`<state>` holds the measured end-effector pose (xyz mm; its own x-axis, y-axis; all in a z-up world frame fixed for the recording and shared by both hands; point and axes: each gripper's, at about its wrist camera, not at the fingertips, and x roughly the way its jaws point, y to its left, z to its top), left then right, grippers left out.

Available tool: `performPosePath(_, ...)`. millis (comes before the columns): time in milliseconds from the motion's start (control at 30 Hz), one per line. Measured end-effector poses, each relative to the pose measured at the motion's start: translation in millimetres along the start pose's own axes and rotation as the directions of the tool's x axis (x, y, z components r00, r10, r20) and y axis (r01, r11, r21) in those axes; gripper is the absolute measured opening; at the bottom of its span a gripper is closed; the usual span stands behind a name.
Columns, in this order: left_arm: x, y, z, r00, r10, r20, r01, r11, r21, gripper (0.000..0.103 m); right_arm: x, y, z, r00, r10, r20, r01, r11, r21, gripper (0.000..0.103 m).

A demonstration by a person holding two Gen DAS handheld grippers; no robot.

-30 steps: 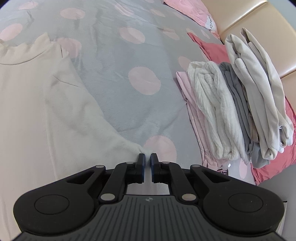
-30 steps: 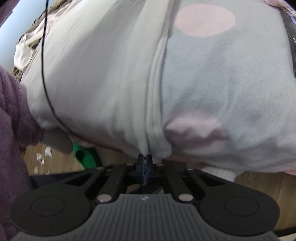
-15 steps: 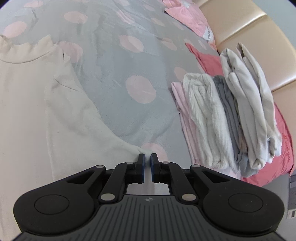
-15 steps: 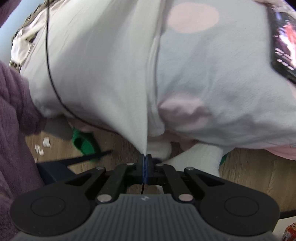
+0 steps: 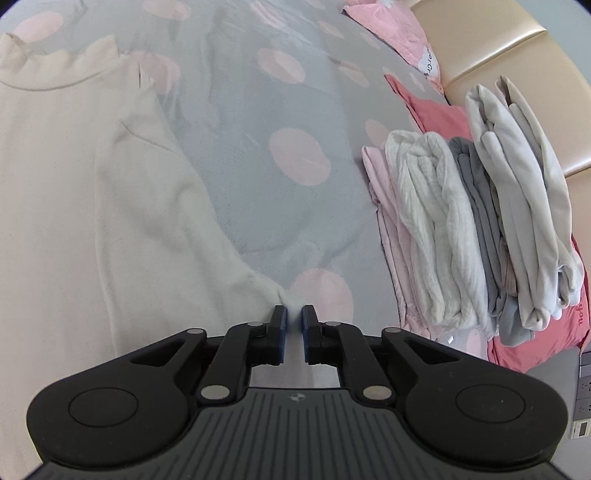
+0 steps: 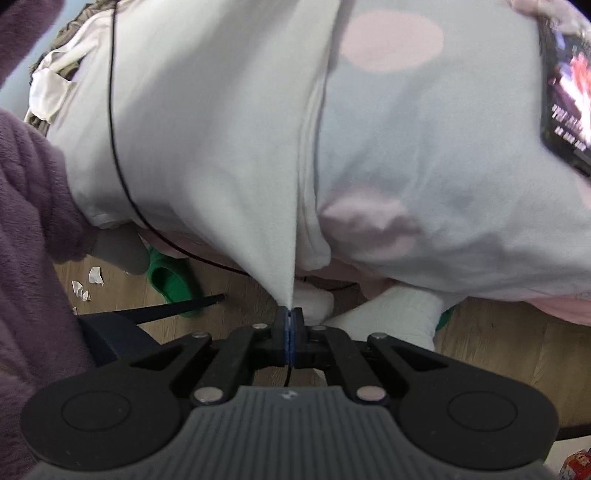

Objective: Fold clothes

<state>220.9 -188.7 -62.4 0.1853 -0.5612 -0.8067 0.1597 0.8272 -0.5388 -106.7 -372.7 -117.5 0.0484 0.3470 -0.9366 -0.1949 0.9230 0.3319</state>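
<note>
Cream knit top with frilled collar [image 5: 92,192] spread flat on grey blanket with pink dots [image 5: 258,177]. Left gripper [image 5: 294,317]: jaws just been opening, slightly apart, hem corner between pads, apparently no longer pinched. Right gripper [image 6: 290,317]: clamped on opposite hem corner, lifted off bed edge. Fabric soft, light, limp; best held at corners. Pink pillow [image 5: 399,33] lettering partial, unreadable.

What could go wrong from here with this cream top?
The left tongs have just been opening with an end of the cream top between them, so it may slip free and bunch. The right tongs are shut on its corner beside a black cable lying across it, which could snag.
</note>
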Motion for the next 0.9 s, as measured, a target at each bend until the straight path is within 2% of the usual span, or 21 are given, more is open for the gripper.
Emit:
performPosePath(67,-1.2,-2.1,-5.1,1.0,0.0,-0.01,0.0,1.0,0.024,0.023,5.3,-3.6,-0.3,1.0,-0.016,-0.02,0.016,1.0,0.009,0.006)
performPosePath(133,-5.5,-4.0,-11.9,1.0,0.003,-0.016,-0.002,0.998,0.056,0.032,7.0,-7.0,-1.5,0.999,-0.037,-0.034,0.038,0.999,0.012,0.007)
performPosePath(167,-9.1,-4.2,-15.7,1.0,-0.001,-0.019,0.002,0.997,0.074,0.035,2.3,-7.5,-0.9,0.999,-0.038,-0.01,0.038,0.999,0.016,0.007)
performPosePath(300,-31.9,2.4,-35.2,1.0,-0.016,-0.027,0.019,0.991,0.131,0.036,-19.9,-6.7,3.0,0.993,-0.031,0.113,0.028,0.999,0.028,0.007)
performPosePath(400,-49.9,12.2,-54.6,0.999,-0.007,-0.04,0.013,0.985,0.17,0.035,-38.6,3.0,10.3,0.971,-0.013,0.238,0.015,1.0,-0.007,0.007)
performPosePath(500,-66.9,23.4,-75.0,0.999,0.01,-0.049,0.0,0.98,0.2,0.035,-46.4,17.2,18.3,0.953,-0.009,0.303,0.029,0.998,-0.06,0.007)
performPosePath(667,-92.2,46.1,-96.3,0.999,0.028,-0.045,-0.019,0.984,0.179,0.035,-41.0,34.6,29.5,0.946,-0.013,0.323,0.055,0.991,-0.121,0.007)
performPosePath(733,-100.2,56.3,-101.0,0.998,0.045,-0.046,-0.037,0.986,0.165,0.035,-32.7,37.6,35.3,0.952,-0.068,0.299,0.112,0.985,-0.134,0.007)
performPosePath(800,-111.0,66.5,-103.5,0.997,0.062,-0.034,-0.056,0.987,0.151,0.035,-24.9,34.0,39.8,0.958,-0.119,0.262,0.15,0.984,-0.1,0.001)
performPosePath(900,-132.1,82.4,-105.3,0.997,0.079,0.003,-0.079,0.988,0.129,0.035,-31.3,34.7,44.8,0.958,-0.122,0.259,0.144,0.987,-0.066,0.004)
